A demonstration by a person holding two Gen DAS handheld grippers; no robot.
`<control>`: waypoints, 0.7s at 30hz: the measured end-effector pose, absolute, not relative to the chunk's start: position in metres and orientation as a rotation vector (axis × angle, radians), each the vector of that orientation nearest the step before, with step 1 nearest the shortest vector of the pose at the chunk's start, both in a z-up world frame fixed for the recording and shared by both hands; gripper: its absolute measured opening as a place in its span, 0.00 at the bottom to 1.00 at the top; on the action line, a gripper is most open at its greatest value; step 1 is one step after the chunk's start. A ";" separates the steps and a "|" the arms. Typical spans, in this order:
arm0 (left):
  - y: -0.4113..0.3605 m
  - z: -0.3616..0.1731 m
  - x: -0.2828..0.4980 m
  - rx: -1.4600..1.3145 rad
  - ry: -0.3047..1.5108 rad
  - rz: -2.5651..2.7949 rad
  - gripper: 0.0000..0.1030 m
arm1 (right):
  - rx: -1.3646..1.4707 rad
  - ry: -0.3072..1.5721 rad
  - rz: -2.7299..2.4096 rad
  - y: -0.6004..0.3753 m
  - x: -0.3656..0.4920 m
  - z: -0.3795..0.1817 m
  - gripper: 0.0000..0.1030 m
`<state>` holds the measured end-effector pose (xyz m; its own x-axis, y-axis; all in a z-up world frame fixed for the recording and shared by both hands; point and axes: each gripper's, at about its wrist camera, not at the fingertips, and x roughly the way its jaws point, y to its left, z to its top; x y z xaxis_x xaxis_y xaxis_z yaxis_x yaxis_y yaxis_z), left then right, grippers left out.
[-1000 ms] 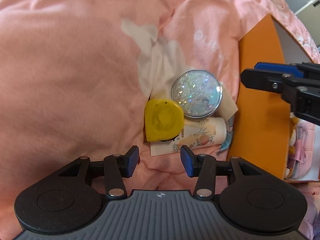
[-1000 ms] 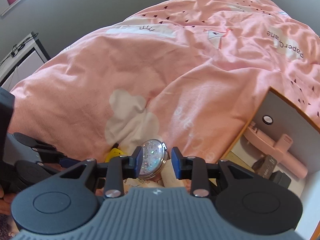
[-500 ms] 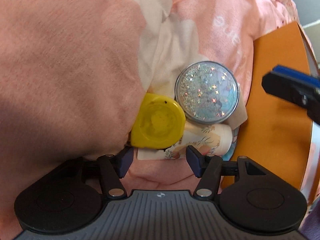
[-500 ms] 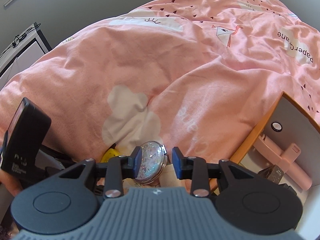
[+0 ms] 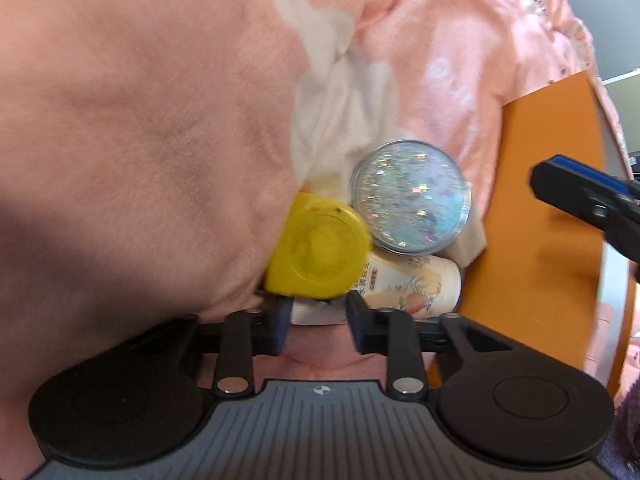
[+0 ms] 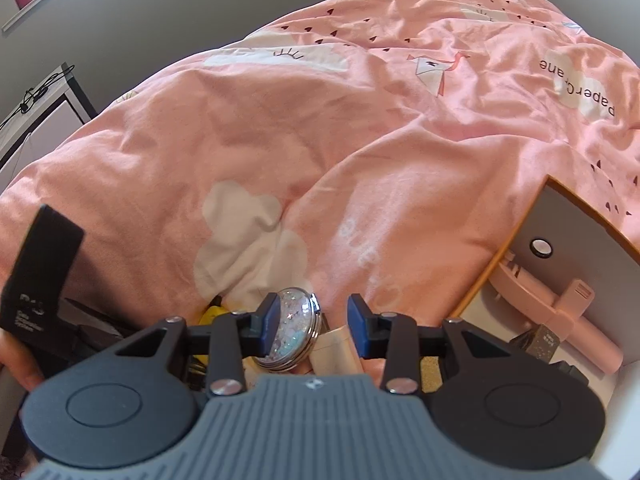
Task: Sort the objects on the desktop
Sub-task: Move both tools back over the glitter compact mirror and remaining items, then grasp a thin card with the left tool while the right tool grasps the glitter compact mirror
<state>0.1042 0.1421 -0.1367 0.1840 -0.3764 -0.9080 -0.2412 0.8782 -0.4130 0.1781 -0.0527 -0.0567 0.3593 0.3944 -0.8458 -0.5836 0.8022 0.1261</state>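
Left gripper (image 5: 316, 320), jaws closing but pinching nothing, sits at six o'clock of yellow case (image 5: 318, 252), apparently lining up a pick for box (image 5: 548, 216).

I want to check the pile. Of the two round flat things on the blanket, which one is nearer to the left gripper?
The yellow disc. It lies just above the closing left gripper, while the glitter mirror sits farther away.

Orange box wall (image 5: 548, 216) and bunched duvet (image 5: 140, 140) hem in the pile.
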 end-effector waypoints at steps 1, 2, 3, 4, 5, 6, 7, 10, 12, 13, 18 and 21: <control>0.141 -0.129 0.101 -0.534 1.382 -0.111 0.30 | -0.205 1.023 0.631 -0.055 0.177 -0.056 0.39; 0.140 -0.122 0.098 -0.533 1.358 -0.119 0.30 | -0.200 1.022 0.625 -0.057 0.177 -0.055 0.39; 0.139 -0.116 0.095 -0.533 1.336 -0.127 0.30 | -0.198 1.021 0.622 -0.058 0.176 -0.055 0.39; 0.138 -0.108 0.094 -0.540 1.308 -0.139 0.30 | -0.196 1.018 0.618 -0.060 0.175 -0.054 0.39; 0.136 -0.102 0.100 -0.554 1.288 -0.149 0.30 | -0.195 1.015 0.614 -0.061 0.175 -0.054 0.39; 0.137 -0.097 0.101 -0.570 1.269 -0.156 0.30 | -0.192 1.012 0.610 -0.062 0.174 -0.053 0.39; 0.139 -0.093 0.101 -0.581 1.247 -0.158 0.30 | -0.190 1.009 0.608 -0.063 0.174 -0.052 0.39; 0.138 -0.094 0.108 -0.636 1.215 -0.131 0.30 | -0.179 1.000 0.601 -0.066 0.172 -0.049 0.39; 0.143 -0.092 0.107 -0.677 1.202 -0.101 0.30 | -0.171 0.998 0.595 -0.068 0.172 -0.048 0.39; 0.144 -0.093 0.106 -0.701 1.197 -0.082 0.30 | -0.168 0.998 0.592 -0.068 0.172 -0.048 0.39; 0.134 -0.105 0.118 -0.745 1.175 0.006 0.24 | -0.152 1.001 0.578 -0.070 0.172 -0.049 0.39; 0.134 -0.114 0.122 -0.749 1.210 0.069 0.18 | -0.137 1.003 0.571 -0.071 0.172 -0.049 0.39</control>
<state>0.1224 0.1338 -0.1142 0.3814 -0.3338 -0.8620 -0.4290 0.7621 -0.4849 0.1720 -0.0713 -0.0493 0.4057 0.3896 -0.8268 -0.5125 0.8460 0.1471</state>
